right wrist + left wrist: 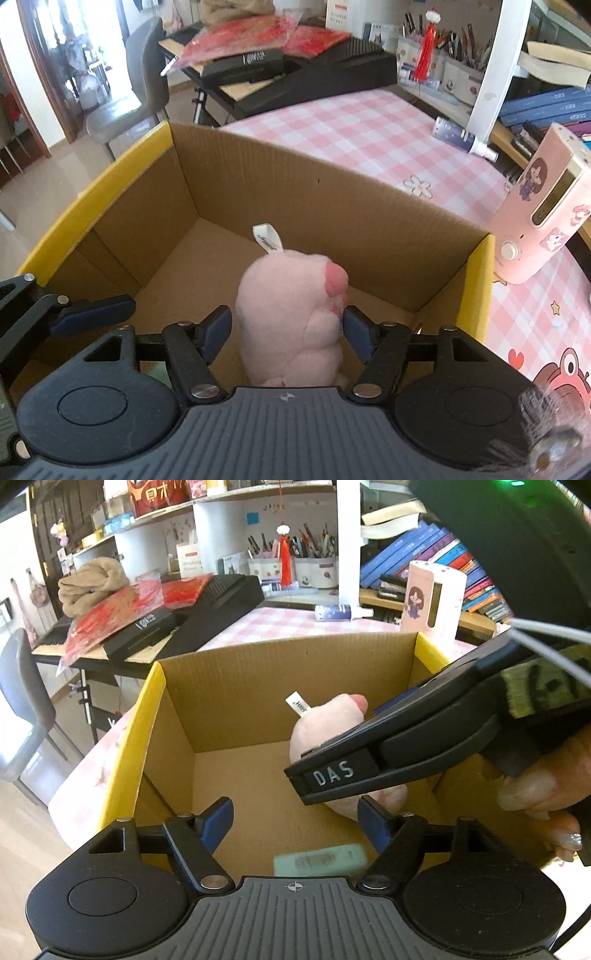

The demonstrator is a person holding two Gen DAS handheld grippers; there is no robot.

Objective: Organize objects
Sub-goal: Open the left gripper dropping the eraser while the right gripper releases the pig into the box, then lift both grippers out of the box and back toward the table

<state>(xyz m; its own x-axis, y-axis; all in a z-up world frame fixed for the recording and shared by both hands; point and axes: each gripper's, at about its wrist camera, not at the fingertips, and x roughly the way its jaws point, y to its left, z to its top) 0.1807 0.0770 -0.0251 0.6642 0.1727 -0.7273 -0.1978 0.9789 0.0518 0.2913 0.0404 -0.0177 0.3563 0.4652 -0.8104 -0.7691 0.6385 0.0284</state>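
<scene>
Open cardboard box (258, 192) with yellow flap edges fills frame center on a pink checked tablecloth (369, 125). Inside: pink plush toy (291, 317) at lower center of right wrist view, white tag up, and a pale green block (319, 860) on the box floor at bottom center of left wrist view. Right gripper (286, 332) angled down into the box, jaws apart, right pad touching the plush, left pad clear of it; no firm squeeze visible. Left gripper (295, 821) also tilted down over the near wall, jaws wide, nothing between. A hand (546, 797) shows at right edge. Box floor left of the plush is bare. Pink dispenser (535, 218) stands just outside the right wall.
</scene>
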